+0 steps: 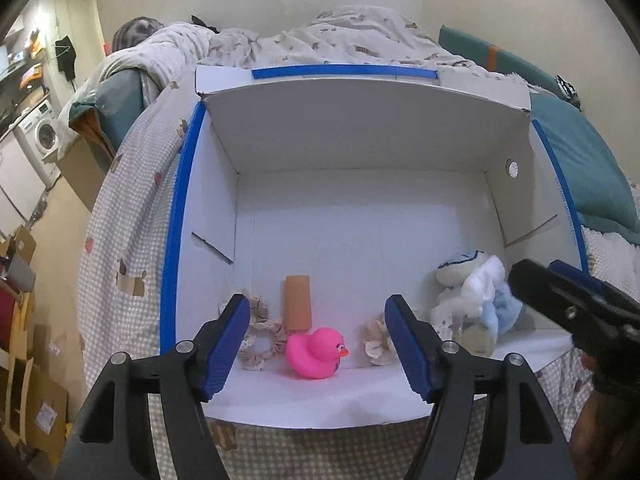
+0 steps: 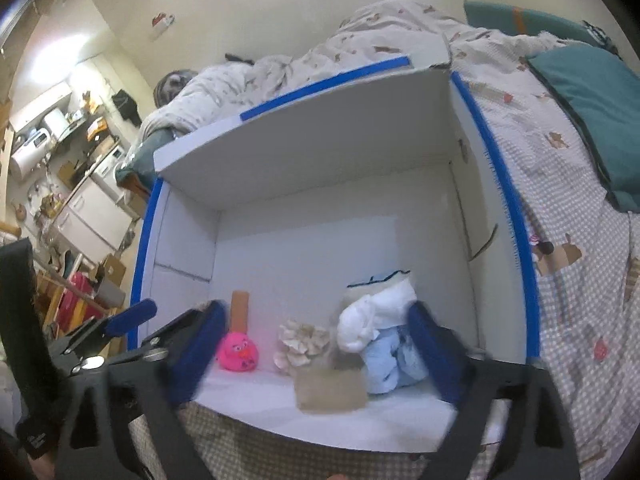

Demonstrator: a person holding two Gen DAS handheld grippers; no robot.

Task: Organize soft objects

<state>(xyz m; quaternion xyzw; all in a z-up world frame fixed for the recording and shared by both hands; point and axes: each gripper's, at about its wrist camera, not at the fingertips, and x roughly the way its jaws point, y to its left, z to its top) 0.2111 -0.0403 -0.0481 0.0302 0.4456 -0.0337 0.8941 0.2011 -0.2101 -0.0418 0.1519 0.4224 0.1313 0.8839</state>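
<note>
A white box [image 1: 360, 208] with blue-taped rims lies open on the bed. At its near wall sit a pink rubber duck [image 1: 316, 354], a beige scrunchie [image 1: 260, 340], a tan cylinder [image 1: 298, 300], a cream scrunchie [image 1: 376, 342] and a white and blue plush toy [image 1: 476, 296]. My left gripper [image 1: 318, 340] is open and empty, above the near rim with the duck between its fingers. My right gripper [image 2: 316, 356] is open, blurred, with the plush toy [image 2: 380, 332], a tag [image 2: 330, 390] and the cream scrunchie [image 2: 302, 344] between its fingers. The duck [image 2: 238, 352] is by its left finger.
The box sits on a checked bedspread [image 1: 132, 248] with a rumpled duvet [image 1: 320, 40] behind and a teal pillow [image 1: 580, 168] to the right. The right gripper's finger [image 1: 572, 304] enters the left view at right. Cardboard boxes and a washing machine [image 1: 40, 136] stand left of the bed.
</note>
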